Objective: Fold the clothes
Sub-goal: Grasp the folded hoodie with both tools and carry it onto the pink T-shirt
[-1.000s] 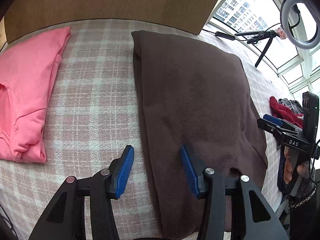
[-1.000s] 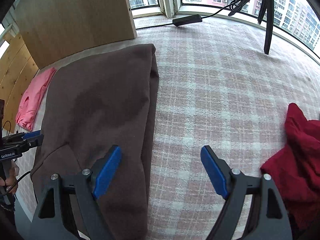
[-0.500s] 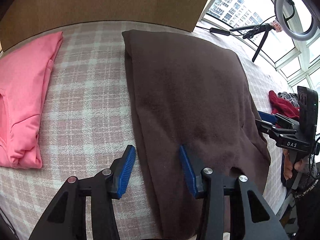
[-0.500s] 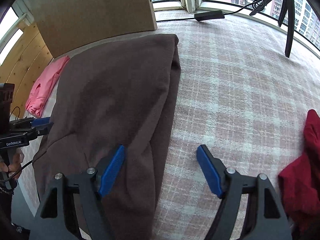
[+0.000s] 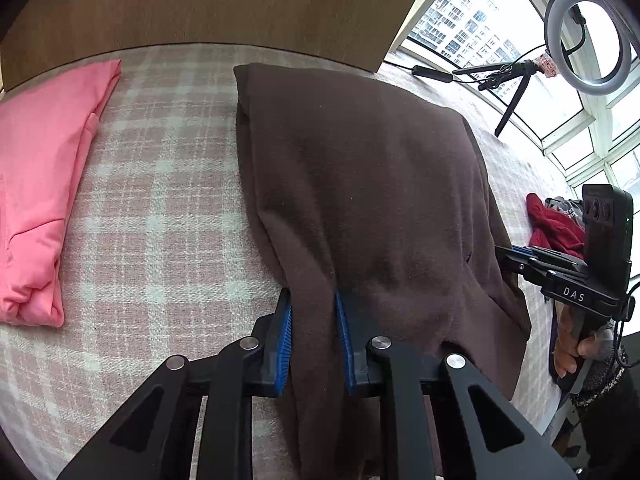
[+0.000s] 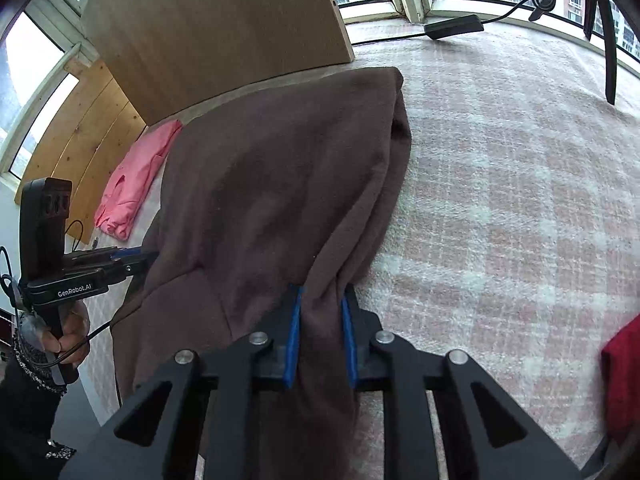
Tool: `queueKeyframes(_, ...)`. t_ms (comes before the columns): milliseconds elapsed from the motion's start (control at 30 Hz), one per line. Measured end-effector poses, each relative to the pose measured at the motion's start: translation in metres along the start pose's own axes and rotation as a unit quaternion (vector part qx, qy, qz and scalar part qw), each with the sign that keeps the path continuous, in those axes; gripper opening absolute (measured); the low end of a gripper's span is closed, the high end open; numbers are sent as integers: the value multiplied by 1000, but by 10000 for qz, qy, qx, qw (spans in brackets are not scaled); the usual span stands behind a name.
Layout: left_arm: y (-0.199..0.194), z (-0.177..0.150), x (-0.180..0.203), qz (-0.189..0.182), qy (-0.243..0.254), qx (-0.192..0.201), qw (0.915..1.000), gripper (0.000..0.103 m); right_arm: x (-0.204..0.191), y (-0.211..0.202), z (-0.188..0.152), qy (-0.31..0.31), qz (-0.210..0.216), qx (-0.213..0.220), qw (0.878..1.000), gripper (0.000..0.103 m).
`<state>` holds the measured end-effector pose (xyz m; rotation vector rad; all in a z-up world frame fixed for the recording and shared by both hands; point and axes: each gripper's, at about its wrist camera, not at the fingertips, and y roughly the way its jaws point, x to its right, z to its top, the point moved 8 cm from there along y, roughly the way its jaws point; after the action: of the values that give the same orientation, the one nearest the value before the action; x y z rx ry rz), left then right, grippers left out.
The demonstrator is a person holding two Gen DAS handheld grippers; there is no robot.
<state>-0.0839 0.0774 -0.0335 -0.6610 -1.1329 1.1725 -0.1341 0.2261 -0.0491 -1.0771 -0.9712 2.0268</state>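
— What are we holding at this moment?

— We are holding the brown garment point(image 5: 360, 200). It is lying in the middle of the frame on the pink checked cover point(image 5: 160, 200), reaching from the lower edge up toward the wooden board point(image 5: 224, 0) at the top. The left gripper point(image 5: 314, 320) is pinching the garment's left fold at the bottom centre of the left wrist view, with the cloth bunching between its blue pads point(image 5: 285, 344).

— And the other side?

— The right gripper point(image 6: 320, 316) is pinching the right fold in the same way, at the bottom centre of the right wrist view. The cloth is squeezed between both blue pads there, and the near end of the garment is hanging down over the edge of the cover.

— What are we seeing around it?

— The folded pink garment point(image 5: 36, 184) is lying at the left of the left wrist view, apart from the brown one. A red garment point(image 5: 554, 228) is lying at the right, beside some grey cloth. In the upper right, a ring light point(image 5: 586, 40) on a small tripod is standing before the window point(image 5: 460, 28).
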Motion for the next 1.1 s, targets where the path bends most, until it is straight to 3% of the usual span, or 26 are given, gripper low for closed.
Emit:
queueKeyframes(267,-29,13,-4,-168,-14,239,9996,10,-15,-37,12,163,278,441,9985,11)
queueKeyframes(500,-87,25,-18,106,286,691,9971,10,-89,-68,34,-371,419,767,9955,11)
queueKeyframes(667,-139,21,-74,299,120,979,9947,10,-164,-59,56,-753,673,914,9907,11)
queueKeyframes(867,-199,41,-155,969,115,1393,9854,10,-262,-22,99,-1145,973,1068,9829,11)
queueKeyframes(1100,-214,68,-257,1621,41,1428,9764,10,-333,56,140,-1242,1056,1113,9803,11)
